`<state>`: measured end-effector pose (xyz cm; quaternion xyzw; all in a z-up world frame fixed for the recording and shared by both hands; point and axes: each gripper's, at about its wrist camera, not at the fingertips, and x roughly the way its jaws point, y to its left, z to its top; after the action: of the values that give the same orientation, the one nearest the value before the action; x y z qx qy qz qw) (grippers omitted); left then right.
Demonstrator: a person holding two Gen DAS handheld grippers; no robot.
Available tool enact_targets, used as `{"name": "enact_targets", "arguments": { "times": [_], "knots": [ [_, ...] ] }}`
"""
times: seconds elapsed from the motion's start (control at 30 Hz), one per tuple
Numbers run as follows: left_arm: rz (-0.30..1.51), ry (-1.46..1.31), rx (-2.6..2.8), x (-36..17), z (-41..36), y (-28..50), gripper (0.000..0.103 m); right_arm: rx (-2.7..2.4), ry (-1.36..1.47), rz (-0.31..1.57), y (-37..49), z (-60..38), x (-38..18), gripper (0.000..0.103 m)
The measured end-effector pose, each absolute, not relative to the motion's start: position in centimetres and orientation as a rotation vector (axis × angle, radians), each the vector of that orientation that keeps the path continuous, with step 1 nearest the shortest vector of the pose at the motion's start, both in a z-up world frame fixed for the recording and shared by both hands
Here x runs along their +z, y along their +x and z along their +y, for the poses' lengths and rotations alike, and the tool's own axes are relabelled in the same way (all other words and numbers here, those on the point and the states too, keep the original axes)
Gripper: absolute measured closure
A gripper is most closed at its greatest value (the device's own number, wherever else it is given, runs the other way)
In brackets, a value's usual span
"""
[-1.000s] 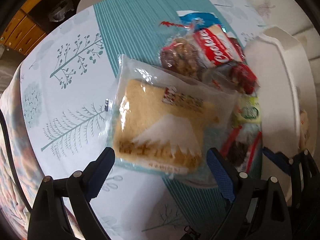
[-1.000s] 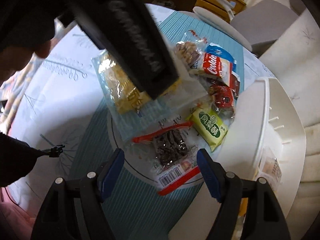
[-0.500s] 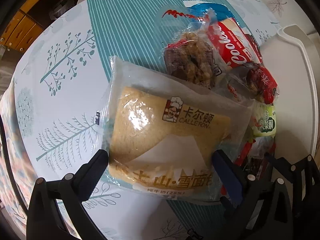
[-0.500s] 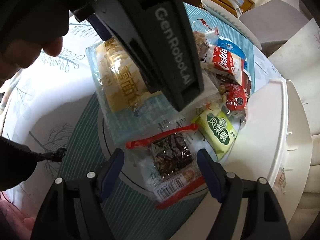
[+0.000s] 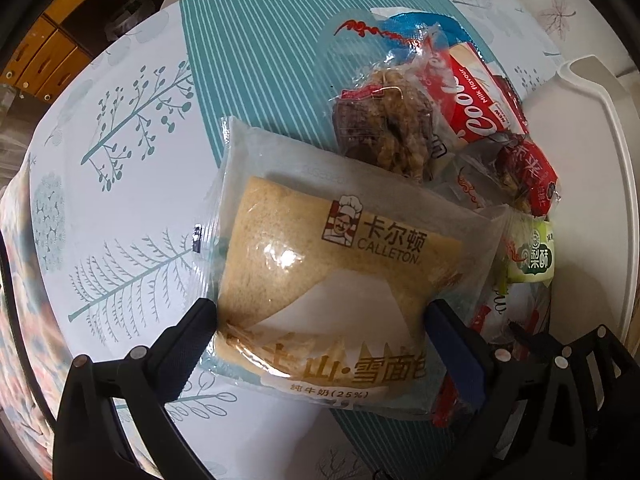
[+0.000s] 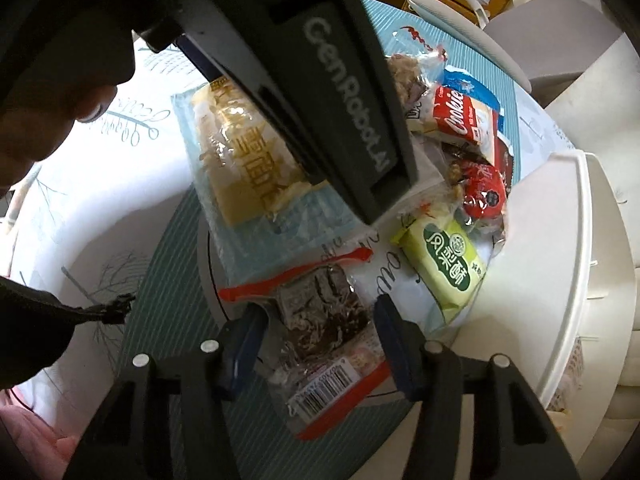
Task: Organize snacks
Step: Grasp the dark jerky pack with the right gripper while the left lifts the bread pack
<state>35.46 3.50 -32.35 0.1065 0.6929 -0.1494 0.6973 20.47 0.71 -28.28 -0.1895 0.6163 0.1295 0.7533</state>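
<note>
Bread packet (image 5: 320,264) lies left of the cookie pack (image 5: 476,96).

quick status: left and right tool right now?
Left tool: open wide, astride the bread pack, not gripping.
Right tool: jaws have just been closing around the dark snack pack; grip unclear.

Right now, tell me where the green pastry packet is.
In the right wrist view the green pastry packet lies right of centre, against the white basket's rim, just below the red snack packet and right of the dark seaweed-like snack pack.
</note>
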Motion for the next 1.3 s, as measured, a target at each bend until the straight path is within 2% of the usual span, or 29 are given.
{"name": "enact_targets", "arguments": {
  "times": [0.23, 0.47, 0.53, 0.73, 0.87, 0.9, 1.3],
  "knots": [
    [1.527, 0.238, -0.331, -31.7, 3.5, 34.1, 0.003, 0.273, -0.401, 1.391, 19.8, 0.7, -28.4, 0.048],
    [1.541, 0.186, -0.329, -30.8, 4.6, 33.1, 0.013, 0.290, -0.309, 1.493, 17.9, 0.7, -28.2, 0.048],
    [1.540, 0.168, -0.323, -30.4, 5.1, 32.8, 0.020, 0.295, -0.284, 1.516, 16.9, 1.0, -28.2, 0.049],
    [1.558, 0.063, -0.311, -29.5, 8.3, 31.5, 0.051, 0.308, -0.184, 1.588, 14.6, 1.8, -28.1, 0.049],
    [1.542, 0.039, -0.284, -28.8, 10.0, 30.5, 0.090, 0.290, -0.151, 1.603, 13.3, 2.0, -27.8, 0.049],
    [1.541, 0.023, -0.275, -28.7, 10.5, 30.3, 0.094, 0.281, -0.140, 1.604, 12.9, 1.8, -27.7, 0.049],
    [1.572, -0.136, -0.272, -27.1, 15.0, 25.8, 0.097, 0.194, -0.084, 1.555, 11.7, 0.2, -24.4, 0.049]
  ]
}}
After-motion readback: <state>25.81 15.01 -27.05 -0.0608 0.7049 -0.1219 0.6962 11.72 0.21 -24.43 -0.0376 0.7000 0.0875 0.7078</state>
